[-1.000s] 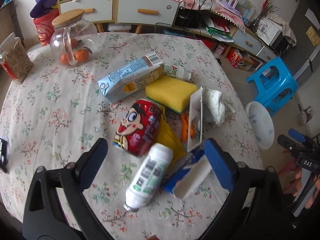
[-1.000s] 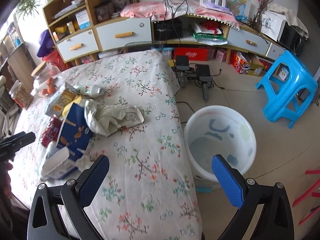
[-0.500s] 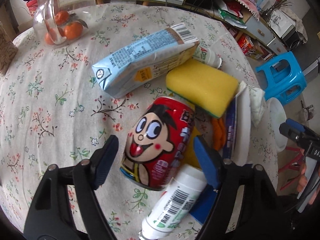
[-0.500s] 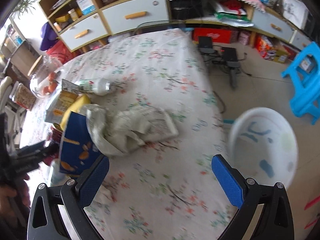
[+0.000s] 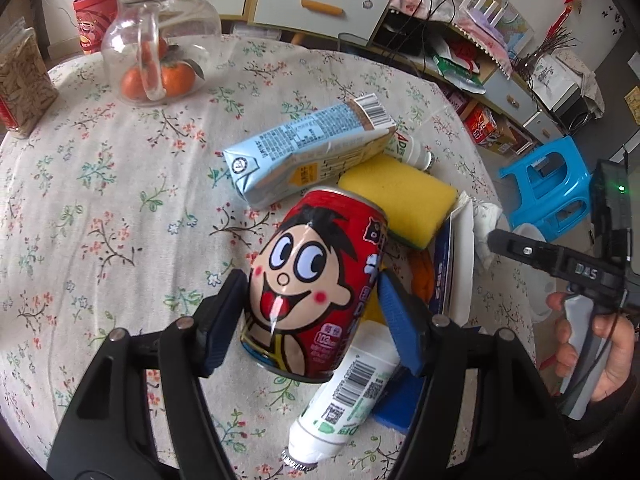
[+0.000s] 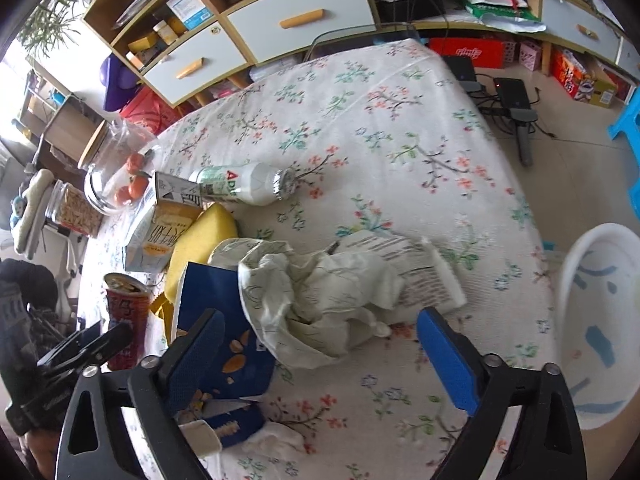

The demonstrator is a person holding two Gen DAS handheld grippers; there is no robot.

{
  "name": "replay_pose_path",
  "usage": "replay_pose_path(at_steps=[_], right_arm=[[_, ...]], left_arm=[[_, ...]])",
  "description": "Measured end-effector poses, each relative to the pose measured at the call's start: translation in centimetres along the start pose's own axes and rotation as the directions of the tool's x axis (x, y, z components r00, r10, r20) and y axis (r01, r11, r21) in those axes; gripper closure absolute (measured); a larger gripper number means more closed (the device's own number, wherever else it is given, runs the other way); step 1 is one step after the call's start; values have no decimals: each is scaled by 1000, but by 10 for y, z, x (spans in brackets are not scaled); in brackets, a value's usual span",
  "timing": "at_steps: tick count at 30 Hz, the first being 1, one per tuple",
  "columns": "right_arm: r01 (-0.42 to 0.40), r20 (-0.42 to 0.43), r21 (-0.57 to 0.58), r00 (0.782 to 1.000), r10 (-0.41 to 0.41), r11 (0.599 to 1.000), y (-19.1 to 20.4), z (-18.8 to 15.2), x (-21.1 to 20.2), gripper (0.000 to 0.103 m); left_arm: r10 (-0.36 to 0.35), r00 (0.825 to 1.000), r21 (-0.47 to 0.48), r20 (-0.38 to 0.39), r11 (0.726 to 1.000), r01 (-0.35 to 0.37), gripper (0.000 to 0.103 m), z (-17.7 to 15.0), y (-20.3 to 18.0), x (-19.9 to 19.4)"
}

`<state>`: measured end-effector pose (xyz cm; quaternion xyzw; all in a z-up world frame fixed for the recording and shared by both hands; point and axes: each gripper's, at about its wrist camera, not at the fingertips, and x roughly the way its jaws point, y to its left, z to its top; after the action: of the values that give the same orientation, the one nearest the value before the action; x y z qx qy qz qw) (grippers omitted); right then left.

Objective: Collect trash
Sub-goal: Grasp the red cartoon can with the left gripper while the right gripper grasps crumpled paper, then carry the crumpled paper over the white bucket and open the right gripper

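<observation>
Several pieces of rubbish lay heaped on the round table under its floral cloth [image 5: 100,184]. At the far left stood a clear glass jar with a wooden lid [image 5: 154,46], oranges inside, well apart from the heap. Nearer the middle, a pale blue drink carton [image 5: 304,152] lay on its side, touching a yellow sponge block [image 5: 400,196]. The left gripper [image 5: 310,320] was closing its blue pads around a red drinks can printed with a cartoon face [image 5: 316,292]; both pads lay against the can's sides, and the can sat tilted over a white plastic bottle with a barcode label [image 5: 348,396]. In the right wrist view, a flattened dark blue snack box [image 6: 224,356] crowded the left pad of the right gripper [image 6: 320,360], whose jaws were wide but narrowing over a crumpled white paper wrapper [image 6: 320,300], not yet pressing on it. Further right, off the table's edge, a white plastic basin [image 6: 600,320] stood on the floor.
</observation>
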<state>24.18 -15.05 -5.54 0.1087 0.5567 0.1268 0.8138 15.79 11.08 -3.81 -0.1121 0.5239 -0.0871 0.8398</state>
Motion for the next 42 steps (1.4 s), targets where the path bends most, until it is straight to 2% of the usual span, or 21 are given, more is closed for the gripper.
replay_pose_path(at_steps=[4,6,9,16,19,23,27,33,38,41,42], right_arm=[[1,-30,11,1000,0,1000,1,-2,12,37],[-11,-33,17,999,11,1000,-1,-3,12,62],[-19,-9,20,1000,19,1000,-3,-6,4,71],[-70,76,33,995,67,997,-20,-16,-40,73],[-61,113,48,992,55,997,-35,-20,-60,73],[-21,148,111,989,5,994,-80,-31,-83,73],[23,152,205,987,-55,978,-134,-44,-101,72],[79,129,356,983,-133,931,-215,-69,-120,72],[78,120,417,983,-140,905,-253,-85,-126,70],[68,122,435,984,-133,898,-262,-91,-127,69],[65,121,438,984,-131,897,-261,-91,-126,63]], left_arm=[[-5,1000,-7,4,1000,5,35,1,2,-2],[0,1000,-17,10,1000,0,35,3,3,-2],[-12,1000,-37,27,999,13,35,2,3,-8],[-52,997,-36,62,998,55,35,-3,-12,-19],[-75,994,-25,74,997,77,35,-4,-24,-22],[-100,992,2,78,995,100,35,-4,-43,-19],[-126,990,37,67,992,124,35,-5,-68,-12],[-174,984,105,47,980,169,35,-5,-114,-1],[-203,979,169,-2,965,200,35,-5,-159,19],[-222,974,201,-45,953,226,35,-6,-187,35],[-225,973,211,-58,950,232,35,-6,-196,40]])
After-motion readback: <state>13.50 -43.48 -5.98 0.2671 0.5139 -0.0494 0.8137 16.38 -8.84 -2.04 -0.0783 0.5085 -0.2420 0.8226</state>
